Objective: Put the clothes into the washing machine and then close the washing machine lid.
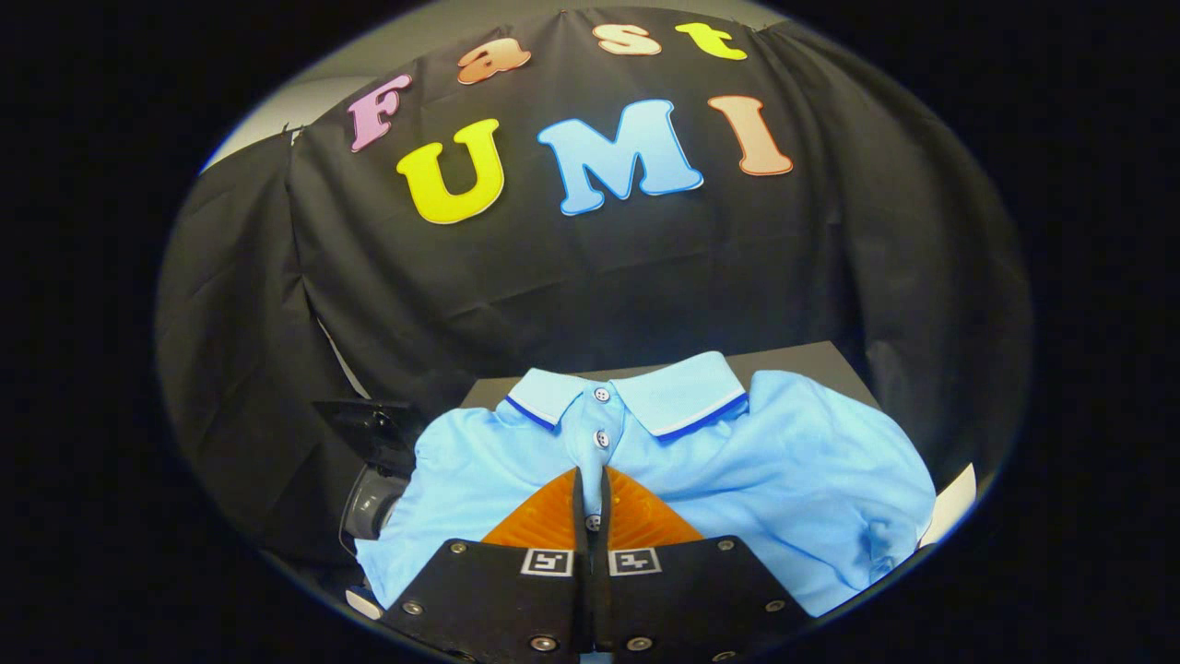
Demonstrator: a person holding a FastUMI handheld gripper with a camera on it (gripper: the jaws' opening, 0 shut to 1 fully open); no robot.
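Gripper view has the gripper (591,480) nearest, each finger mount carrying a small square black-and-white coded marker with no readable words. Its fingers (553,516) are drawn nearly together, pinching a fold of the light blue polo shirt (784,470) at its button placket. That shirt lies spread over a dark tabletop (820,355), collar farthest away. A dark device with a round grey part (373,503) sits beside the shirt's sleeve. Beyond hangs the black cloth wall (599,277).

Booth backdrop, draped black cloth.
You face a creased black cloth wall (590,277); a pale grey wall (304,97) shows above it, and a dark tabletop (811,360) below.
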